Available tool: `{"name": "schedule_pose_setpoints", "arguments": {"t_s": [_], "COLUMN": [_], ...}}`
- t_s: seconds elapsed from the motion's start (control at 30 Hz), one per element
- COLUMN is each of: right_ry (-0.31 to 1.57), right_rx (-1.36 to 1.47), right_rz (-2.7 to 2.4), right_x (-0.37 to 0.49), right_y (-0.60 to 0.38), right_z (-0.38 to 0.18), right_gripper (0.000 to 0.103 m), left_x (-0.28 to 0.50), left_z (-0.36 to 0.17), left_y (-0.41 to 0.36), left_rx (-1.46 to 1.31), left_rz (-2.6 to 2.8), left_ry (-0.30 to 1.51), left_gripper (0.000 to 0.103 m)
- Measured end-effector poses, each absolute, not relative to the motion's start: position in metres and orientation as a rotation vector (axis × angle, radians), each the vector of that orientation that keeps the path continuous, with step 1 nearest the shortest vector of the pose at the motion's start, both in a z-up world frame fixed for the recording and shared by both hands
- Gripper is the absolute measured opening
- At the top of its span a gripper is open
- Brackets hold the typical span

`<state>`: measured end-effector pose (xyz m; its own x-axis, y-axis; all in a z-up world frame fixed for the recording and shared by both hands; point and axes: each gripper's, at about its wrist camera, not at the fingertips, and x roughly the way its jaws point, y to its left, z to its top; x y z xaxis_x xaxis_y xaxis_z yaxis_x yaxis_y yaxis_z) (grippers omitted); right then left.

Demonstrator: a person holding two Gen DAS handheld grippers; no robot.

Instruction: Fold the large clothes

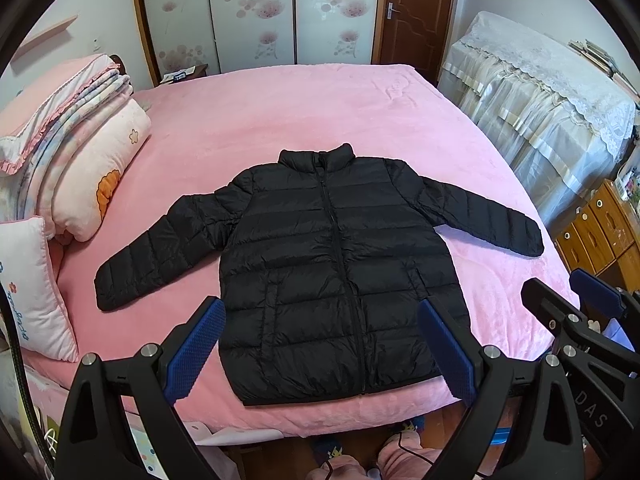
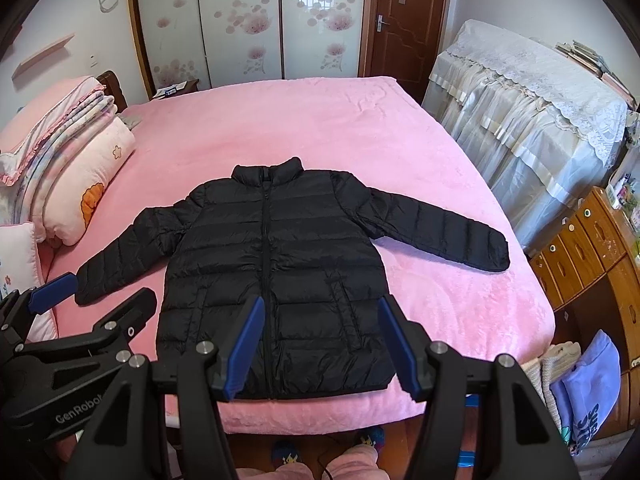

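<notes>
The jacket (image 1: 332, 276) lies flat and face up on the pink bed (image 1: 304, 112), zipped shut, collar toward the far wardrobe doors (image 1: 256, 12) and hem at the near edge of the mattress. Its 2 sleeves stretch out to either side, the left sleeve (image 1: 160, 252) angling down toward the pillows (image 1: 80, 168) and the right sleeve (image 2: 440, 228) reaching toward the lace-covered furniture (image 2: 528, 120). No fold shows anywhere on it, so by my reading the task has not begun: the garment is only spread and smoothed, and every fold is left to do, likely both sleeves brought across the chest and then the body doubled over. The left tongs (image 1: 320, 354) hover above the hem with their 2 blue pads spread wide and nothing between them. The right tongs (image 2: 320, 354) hover likewise over the lower front, spread apart and pinching nothing, clear of the fabric. A person's slippered feet (image 2: 284, 452) show below the bed edge, so the person stands at the foot of the jacket, facing it squarely.
</notes>
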<state>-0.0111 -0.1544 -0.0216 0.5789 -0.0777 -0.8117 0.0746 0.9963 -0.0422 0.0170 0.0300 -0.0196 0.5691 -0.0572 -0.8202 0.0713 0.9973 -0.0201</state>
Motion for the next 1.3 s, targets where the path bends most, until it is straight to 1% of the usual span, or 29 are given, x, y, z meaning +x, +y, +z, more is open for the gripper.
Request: {"name": "schedule_pose_setpoints", "arguments": {"t_s": [0.7,1.3], "right_ry": [0.907,0.896], "right_rx": [-0.008,0.043], "right_rz": [-0.132,-0.166], "right_x": [-0.015,-0.015], "right_y": [-0.148,-0.167], "right_z": [-0.006,-0.007], "right_gripper": [0.06,0.06], "left_x": [0.017,0.026], "left_z": [-0.01,-0.005], "left_y": [0.038,0.021], "left_rx": [0.034,0.075], "left_rz": [-0.091,-0.116], "left_ry": [0.94,0.921], "left_gripper": [0.096,0.096]}}
